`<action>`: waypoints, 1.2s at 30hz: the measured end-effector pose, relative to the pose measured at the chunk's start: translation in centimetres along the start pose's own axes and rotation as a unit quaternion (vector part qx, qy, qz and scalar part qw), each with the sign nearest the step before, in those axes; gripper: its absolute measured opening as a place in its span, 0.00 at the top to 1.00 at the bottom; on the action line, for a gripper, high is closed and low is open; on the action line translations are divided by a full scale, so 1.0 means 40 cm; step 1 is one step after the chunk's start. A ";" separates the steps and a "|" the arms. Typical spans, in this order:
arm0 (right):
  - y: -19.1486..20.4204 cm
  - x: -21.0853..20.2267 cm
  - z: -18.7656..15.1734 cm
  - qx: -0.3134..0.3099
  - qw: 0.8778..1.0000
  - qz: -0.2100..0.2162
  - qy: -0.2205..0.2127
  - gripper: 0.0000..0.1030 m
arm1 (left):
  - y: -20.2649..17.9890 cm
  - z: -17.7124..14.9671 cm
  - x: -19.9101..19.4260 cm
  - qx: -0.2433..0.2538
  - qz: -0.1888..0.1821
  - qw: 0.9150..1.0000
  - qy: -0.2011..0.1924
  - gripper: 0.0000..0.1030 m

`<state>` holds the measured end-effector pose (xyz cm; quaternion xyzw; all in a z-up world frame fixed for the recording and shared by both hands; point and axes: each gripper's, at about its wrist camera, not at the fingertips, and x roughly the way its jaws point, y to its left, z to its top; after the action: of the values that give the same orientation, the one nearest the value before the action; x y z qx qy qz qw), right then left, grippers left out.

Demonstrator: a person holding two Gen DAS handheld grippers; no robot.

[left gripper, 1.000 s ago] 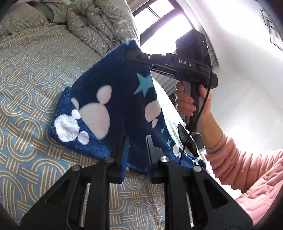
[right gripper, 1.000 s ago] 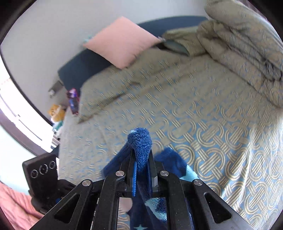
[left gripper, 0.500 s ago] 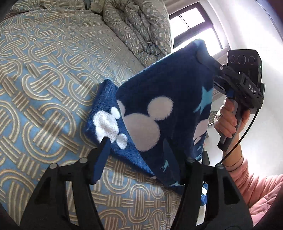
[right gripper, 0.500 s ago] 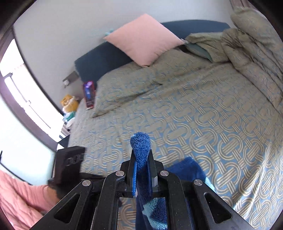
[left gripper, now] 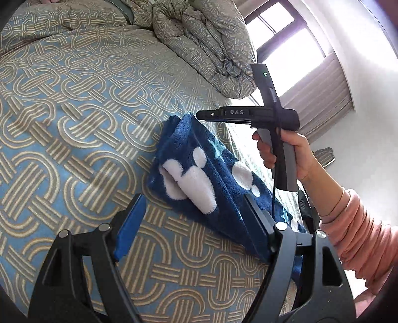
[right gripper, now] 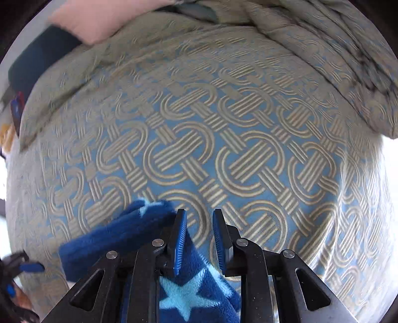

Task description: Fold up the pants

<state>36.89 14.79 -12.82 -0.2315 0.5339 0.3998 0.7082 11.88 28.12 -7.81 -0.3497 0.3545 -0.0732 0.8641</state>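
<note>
The pants (left gripper: 199, 171) are dark blue fleece with white mouse heads and light blue stars. They lie in a folded heap on the patterned bed cover (left gripper: 74, 111). My left gripper (left gripper: 194, 206) is wide open and empty, its fingers to either side of the near end of the heap. My right gripper (left gripper: 199, 114) shows in the left wrist view at the heap's far top edge. In the right wrist view the right gripper (right gripper: 197, 223) is open, with the pants (right gripper: 112, 238) loose beside and below its fingers.
A bunched duvet (left gripper: 199, 42) lies at the far side of the bed. A pink pillow (right gripper: 99, 17) rests against a dark headboard (right gripper: 37, 59). A bright window (left gripper: 293, 49) stands beyond the bed's edge. The person's pink sleeve (left gripper: 358, 236) is at the right.
Both grippers have let go of the pants. The pants, held up stretched between them before, have dropped into a folded heap on the bed. The right gripper has come down to the cover.
</note>
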 end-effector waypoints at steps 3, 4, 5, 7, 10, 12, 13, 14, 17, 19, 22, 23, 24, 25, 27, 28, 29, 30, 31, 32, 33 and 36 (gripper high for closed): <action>-0.007 -0.065 -0.028 0.030 0.999 0.030 -0.029 0.67 | 0.005 0.022 0.044 0.002 0.003 1.000 0.010 0.25; -0.002 -0.088 -0.038 0.021 0.999 0.035 -0.033 0.59 | 0.006 0.035 0.063 0.006 0.011 1.000 0.010 0.25; 0.007 -0.109 -0.052 0.008 0.999 0.034 -0.035 0.50 | 0.008 0.047 0.078 0.015 0.026 0.999 0.009 0.25; 0.014 -0.146 -0.076 -0.017 0.999 0.027 -0.033 0.47 | 0.013 0.078 0.113 0.037 0.047 0.998 0.007 0.25; 0.028 -0.172 -0.126 -0.030 0.999 0.021 -0.024 0.46 | 0.019 0.119 0.160 0.054 0.023 0.997 0.044 0.67; 0.021 -0.189 -0.162 -0.020 0.999 0.030 -0.024 0.46 | 0.003 0.134 0.177 0.072 0.022 0.995 0.059 0.91; 0.016 -0.203 -0.187 -0.007 0.999 0.033 -0.028 0.46 | -0.011 0.140 0.177 0.078 0.025 0.995 0.057 0.92; 0.009 -0.215 -0.210 0.010 0.999 0.034 -0.031 0.46 | -0.033 0.145 0.163 0.085 0.017 0.995 0.052 0.92; -0.012 -0.262 -0.284 0.072 0.994 0.059 -0.050 0.46 | -0.109 0.159 0.080 0.115 0.011 0.993 0.011 0.92; -0.017 -0.300 -0.325 0.096 0.990 0.071 -0.072 0.46 | -0.125 0.165 0.039 0.135 0.058 0.989 -0.010 0.92; -0.025 -0.342 -0.374 0.115 0.988 0.049 -0.086 0.46 | -0.069 0.147 0.058 0.132 0.123 0.984 0.011 0.90; -0.026 -0.355 -0.391 0.125 0.987 0.043 -0.090 0.46 | -0.040 0.133 0.076 0.124 0.145 0.981 0.025 0.89; -0.025 -0.367 -0.412 0.135 0.985 0.042 -0.096 0.46 | -0.015 0.115 0.088 0.118 0.159 0.980 0.039 0.88; -0.025 -0.382 -0.436 0.144 0.983 0.045 -0.102 0.46 | 0.009 0.101 0.099 0.108 0.174 0.978 0.050 0.86; -0.021 -0.411 -0.491 0.161 0.980 0.041 -0.111 0.46 | 0.035 0.080 0.094 0.097 0.192 0.975 0.048 0.86; -0.020 -0.425 -0.520 0.167 0.979 0.037 -0.112 0.46 | 0.039 0.073 0.082 0.098 0.207 0.973 0.040 0.85; -0.020 -0.434 -0.549 0.173 0.978 0.033 -0.112 0.46 | 0.040 0.068 0.071 0.103 0.225 0.968 0.034 0.85; -0.022 -0.447 -0.575 0.177 0.978 0.028 -0.110 0.46 | 0.037 0.066 0.062 0.108 0.235 0.966 0.031 0.85; -0.023 -0.460 -0.604 0.180 0.978 0.020 -0.107 0.46 | 0.032 0.065 0.050 0.110 0.238 0.964 0.031 0.85; -0.028 -0.469 -0.629 0.184 0.977 0.010 -0.106 0.45 | 0.030 0.069 0.043 0.110 0.236 0.965 0.029 0.85; -0.037 -0.480 -0.654 0.188 0.977 -0.004 -0.104 0.45 | 0.021 0.074 0.035 0.111 0.229 0.967 0.026 0.85; -0.076 -0.512 -0.736 0.218 0.970 -0.037 -0.105 0.45 | -0.028 0.095 0.031 0.131 0.210 0.969 0.014 0.74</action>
<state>20.30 -15.72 -3.37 -0.0482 0.5221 0.2694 0.8078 15.46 28.91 -5.87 -0.1503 0.4193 0.0599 0.8933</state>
